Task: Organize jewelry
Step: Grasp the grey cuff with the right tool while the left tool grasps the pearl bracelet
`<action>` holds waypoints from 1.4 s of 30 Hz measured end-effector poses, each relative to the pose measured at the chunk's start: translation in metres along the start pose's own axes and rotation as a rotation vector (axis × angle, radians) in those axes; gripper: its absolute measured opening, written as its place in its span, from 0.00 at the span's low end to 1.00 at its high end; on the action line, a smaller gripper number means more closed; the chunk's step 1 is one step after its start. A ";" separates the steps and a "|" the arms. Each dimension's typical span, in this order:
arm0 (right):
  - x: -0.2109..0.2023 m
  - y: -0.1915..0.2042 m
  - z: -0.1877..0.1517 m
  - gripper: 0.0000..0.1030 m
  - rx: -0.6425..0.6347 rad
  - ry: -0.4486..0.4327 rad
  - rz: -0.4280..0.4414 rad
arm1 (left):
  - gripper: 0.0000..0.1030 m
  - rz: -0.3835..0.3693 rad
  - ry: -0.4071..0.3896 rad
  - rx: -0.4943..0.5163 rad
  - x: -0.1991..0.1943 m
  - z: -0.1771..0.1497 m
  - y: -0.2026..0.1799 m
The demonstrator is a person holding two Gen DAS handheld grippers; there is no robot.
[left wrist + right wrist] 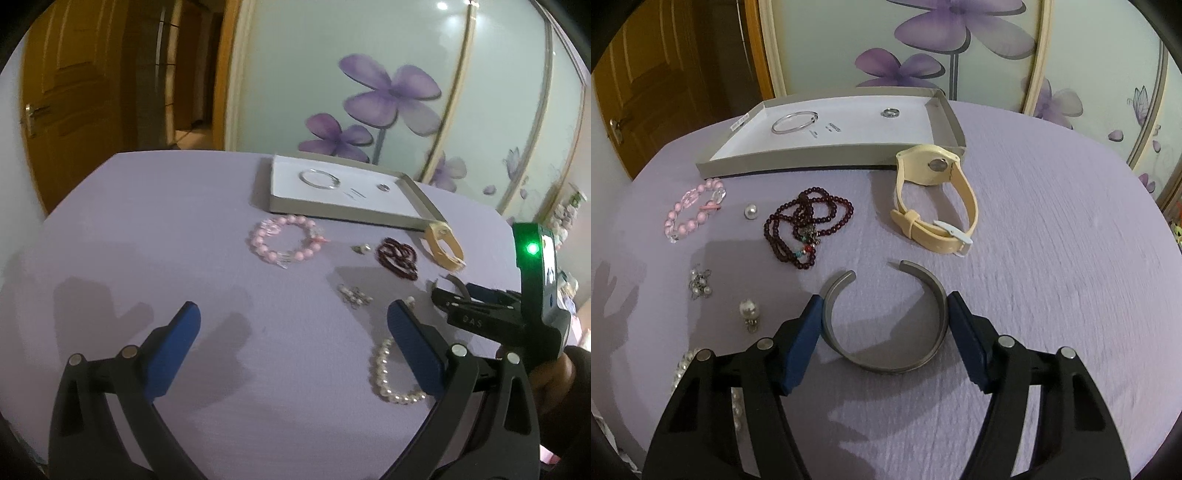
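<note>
Right gripper (884, 325), blue pads pressed against both outer sides of the open grey metal cuff bangle (886, 354), clamps it over the lilac tablecloth (1052, 229); whether the cuff is lifted or on the cloth is unclear. Left gripper (293, 332) hangs spread wide with nothing between its fingers, the white pearl bracelet (388, 380) just beside its right finger. Beyond lie the dark red bead strand (805, 229), cream rubber-strap watch (934, 199), pink bead bracelet (690, 210), loose pearl earrings (750, 310), and the shallow grey cardboard tray (827, 162) holding a thin silver bangle (794, 122) and small silver ring (890, 113).
</note>
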State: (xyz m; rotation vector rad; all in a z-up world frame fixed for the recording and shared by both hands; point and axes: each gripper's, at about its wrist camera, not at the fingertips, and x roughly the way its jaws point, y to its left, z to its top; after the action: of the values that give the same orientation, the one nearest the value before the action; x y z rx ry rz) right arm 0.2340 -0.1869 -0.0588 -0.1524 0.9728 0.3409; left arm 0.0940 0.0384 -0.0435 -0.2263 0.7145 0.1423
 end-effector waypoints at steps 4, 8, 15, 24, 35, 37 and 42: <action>-0.008 -0.011 -0.010 0.67 0.044 0.007 0.000 | 0.98 -0.059 0.049 0.040 0.010 -0.004 -0.015; -0.017 -0.029 -0.020 0.66 0.110 0.009 -0.002 | 0.98 -0.105 0.113 0.097 0.024 -0.010 -0.034; -0.028 -0.044 -0.030 0.67 0.172 0.008 0.000 | 0.91 -0.093 0.202 0.180 0.046 -0.021 -0.055; -0.035 -0.041 -0.030 0.67 0.173 -0.003 0.015 | 0.55 -0.091 0.273 0.218 0.061 -0.032 -0.065; -0.043 -0.034 -0.024 0.67 0.170 -0.026 0.035 | 0.09 -0.116 0.263 0.236 0.057 -0.030 -0.060; -0.046 -0.032 -0.022 0.67 0.167 -0.036 0.040 | 0.09 -0.128 0.252 0.224 0.054 -0.027 -0.057; -0.054 -0.029 -0.018 0.67 0.165 -0.058 0.051 | 0.09 -0.178 0.196 0.203 0.031 -0.014 -0.050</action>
State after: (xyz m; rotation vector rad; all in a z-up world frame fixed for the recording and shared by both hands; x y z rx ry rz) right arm 0.2026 -0.2310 -0.0248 0.0317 0.9443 0.3087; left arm 0.1187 -0.0121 -0.0666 -0.1087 0.8940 -0.1234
